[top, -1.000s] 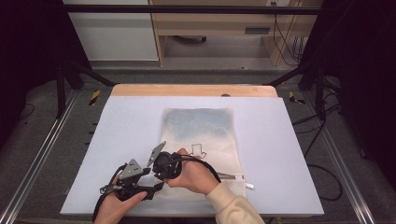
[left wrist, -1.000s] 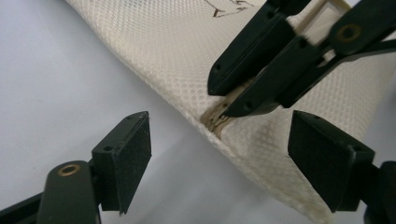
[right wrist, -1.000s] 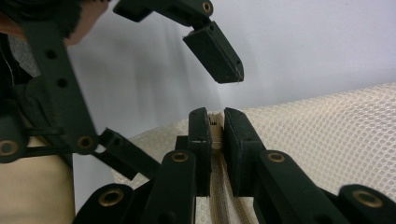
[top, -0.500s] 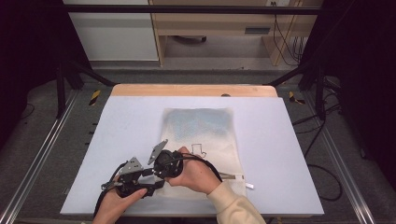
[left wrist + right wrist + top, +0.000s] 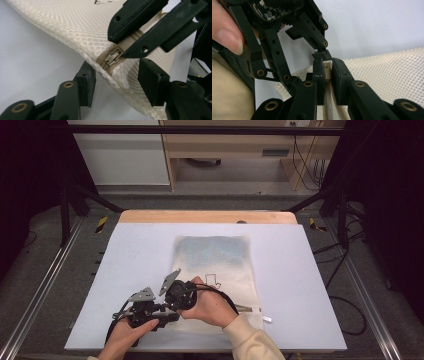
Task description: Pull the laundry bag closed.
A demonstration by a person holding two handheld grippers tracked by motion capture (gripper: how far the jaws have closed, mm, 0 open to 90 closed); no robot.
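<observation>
Cream mesh zip pouch (image 5: 220, 270) flat on table

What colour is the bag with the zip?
Cream, netted mesh bag; clearest in the left gripper view.

Tongs (image 5: 113, 83) straddle zipper pull (image 5: 113, 57) — untouched.

Bright, even overhead light on the table (image 5: 310, 270), dark surroundings; close gripper views look soft, perhaps slightly out of focus.
</observation>
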